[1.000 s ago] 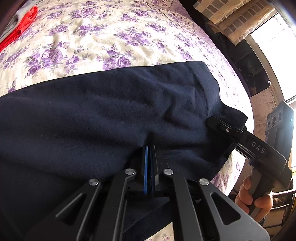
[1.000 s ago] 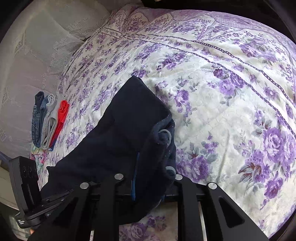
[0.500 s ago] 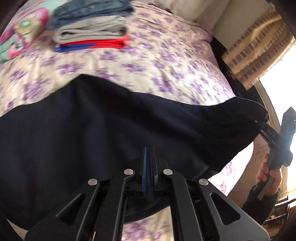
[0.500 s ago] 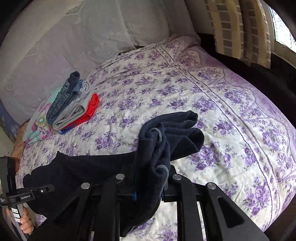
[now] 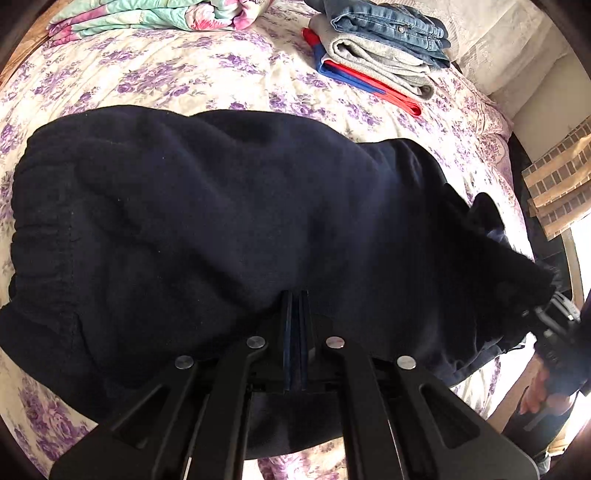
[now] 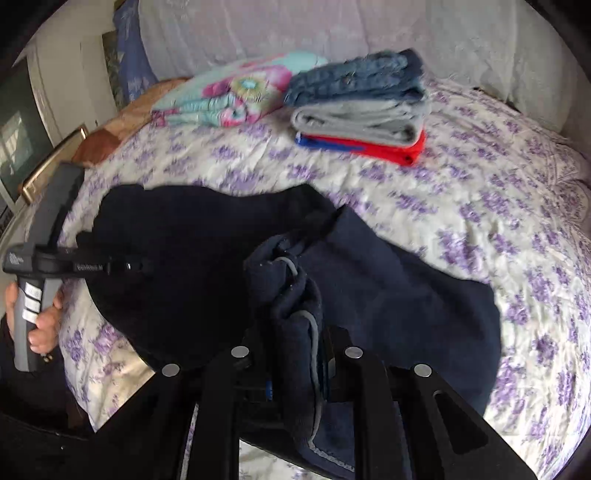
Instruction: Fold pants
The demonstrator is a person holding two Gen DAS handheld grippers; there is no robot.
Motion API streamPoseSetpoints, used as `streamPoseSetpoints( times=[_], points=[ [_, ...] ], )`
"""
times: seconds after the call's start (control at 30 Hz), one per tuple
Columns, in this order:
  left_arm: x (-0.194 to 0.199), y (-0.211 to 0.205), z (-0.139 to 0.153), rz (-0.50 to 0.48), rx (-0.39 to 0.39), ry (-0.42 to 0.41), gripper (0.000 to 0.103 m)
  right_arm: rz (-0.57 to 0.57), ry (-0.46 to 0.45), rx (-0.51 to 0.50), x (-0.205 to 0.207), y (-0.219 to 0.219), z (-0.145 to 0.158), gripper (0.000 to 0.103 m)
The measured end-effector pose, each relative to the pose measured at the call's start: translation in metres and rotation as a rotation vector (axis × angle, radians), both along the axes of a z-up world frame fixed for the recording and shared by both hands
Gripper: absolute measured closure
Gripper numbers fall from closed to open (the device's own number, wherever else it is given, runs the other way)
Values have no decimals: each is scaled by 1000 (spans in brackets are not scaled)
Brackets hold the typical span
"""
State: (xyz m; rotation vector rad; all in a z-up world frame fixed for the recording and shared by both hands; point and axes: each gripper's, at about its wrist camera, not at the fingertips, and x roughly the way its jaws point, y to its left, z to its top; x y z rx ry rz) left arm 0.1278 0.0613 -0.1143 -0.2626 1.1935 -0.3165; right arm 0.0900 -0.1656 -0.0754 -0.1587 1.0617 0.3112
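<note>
- Daylight floods the left wrist view from a blown-out window (image 5: pixel 583 258) at three o'clock.
- The navy pants (image 5: pixel 229 229) read nearly featureless black.
- Right wrist view is motion-blurred, softest on the folded clothes stack (image 6: pixel 362 107).
- Fisheye bends both rims dark.

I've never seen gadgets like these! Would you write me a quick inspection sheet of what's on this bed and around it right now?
Surface: bed with purple-flowered cream quilt.
Job's things: dark navy fleece pants, spread across the quilt, bunched at the right side.
Clutter: folded stack of blue jeans, grey garment and red-and-blue garment; folded turquoise-and-pink floral blanket beside it.
Grippers: left gripper fingers shut on the pants' near edge; right gripper fingers clamped on a thick bunch of the pants with a grey drawstring.
Cables: nothing seen.
Surroundings: white lace cover behind the bed; checked curtain.
</note>
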Motion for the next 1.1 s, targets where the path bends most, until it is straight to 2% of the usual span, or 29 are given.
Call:
streamPoseSetpoints(
  times=[0.03, 0.07, 0.17, 0.27, 0.37, 0.47, 0.53, 0.57, 0.63, 0.67, 0.83, 0.9, 1.1],
  points=[
    [0, 0, -2, -4, 1, -1, 101, 7, 18, -33, -2, 6, -14, 84],
    [1, -1, -2, -7, 0, -4, 101, 15, -7, -39, -6, 9, -17, 81],
    [1, 1, -5, -16, -7, -8, 101, 26, 14, 29, -10, 10, -8, 61],
    [1, 0, -7, -19, -10, -10, 101, 16, 41, 52, -11, 10, -7, 57],
    [-1, 0, -7, -24, -9, -19, 101, 33, 85, 92, -16, 13, 0, 41],
    [-1, 0, -8, -24, -18, -17, 101, 52, 115, 192, -16, 10, 20, 39],
    [-3, 1, -8, -25, -18, -19, 101, 16, 73, 233, -13, 0, 35, 39],
    [-3, 1, -8, -26, -18, -21, 101, -11, 29, 205, -9, -5, 40, 40],
    [-4, 2, -8, -25, -19, -22, 101, -62, -22, 121, 3, -11, 42, 69],
    [-4, 2, -8, -25, -20, -23, 101, -90, -15, 102, 13, -16, 37, 93],
    [-5, 2, -8, -26, -23, -26, 101, -184, 52, 84, 61, -29, 3, 95],
    [-6, 2, -8, -25, -22, -26, 101, -224, 84, 81, 74, -34, -15, 98],
    [-5, 1, -8, -26, -17, -22, 101, -222, 76, 38, 82, -29, -18, 98]
  ],
)
